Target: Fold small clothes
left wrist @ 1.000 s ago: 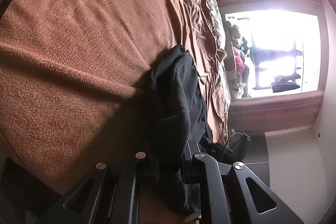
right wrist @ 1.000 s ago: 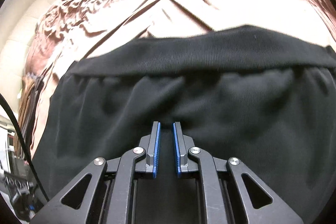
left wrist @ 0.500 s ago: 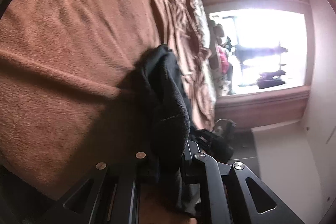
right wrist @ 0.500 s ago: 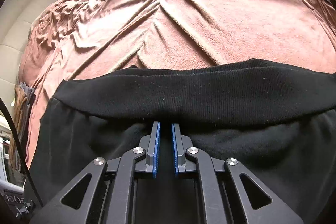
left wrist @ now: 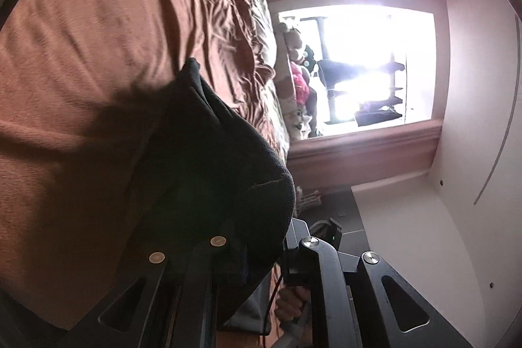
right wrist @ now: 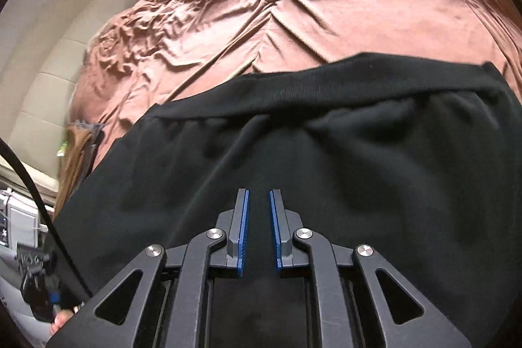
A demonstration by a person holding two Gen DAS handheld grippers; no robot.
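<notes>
**Black shorts mid-lift, fold still to come**

Left hand-held gripper (left wrist: 257, 253) is clamped on the black garment (right wrist: 326, 158), lifting an edge off the brown bedspread (left wrist: 81, 54). Right hand-held gripper (right wrist: 259, 227) hovers over it, jaws nearly closed, holding nothing. Next probably: carry that edge across and lay it flat. Bright window (left wrist: 359, 67) at 3 o'clock.
</notes>
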